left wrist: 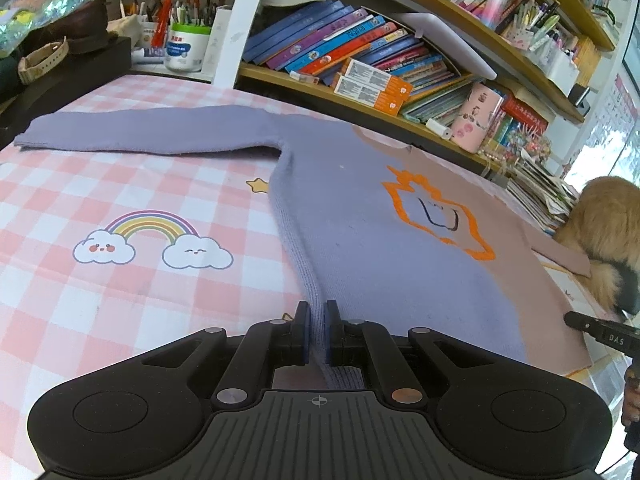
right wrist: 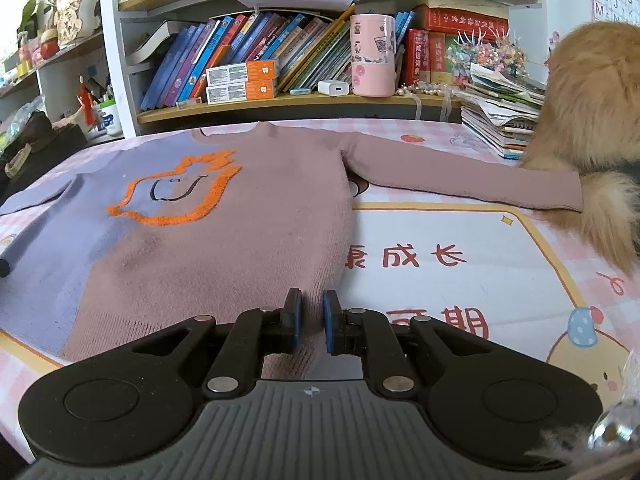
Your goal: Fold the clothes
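- A sweater lies flat and spread out on a pink checked cloth with a rainbow and clouds on it.
- One half of the sweater is purple and the other half is dusty pink. An orange star shape sits in the middle of its front.
- The purple sleeve stretches out straight to one side. The pink sleeve stretches out to the other side.
- The left gripper is at the bottom hem on the purple side. Its two fingers are pressed close and pinch the side edge of the sweater between them.
- The right gripper is at the bottom hem on the pink side. Its fingers stand a little apart with the sweater's edge in the gap. It is hard to tell if they squeeze it.
- A furry orange animal sits by the end of the pink sleeve and touches it.
- Behind the cloth is a bookshelf full of books, with a pink cup on it.
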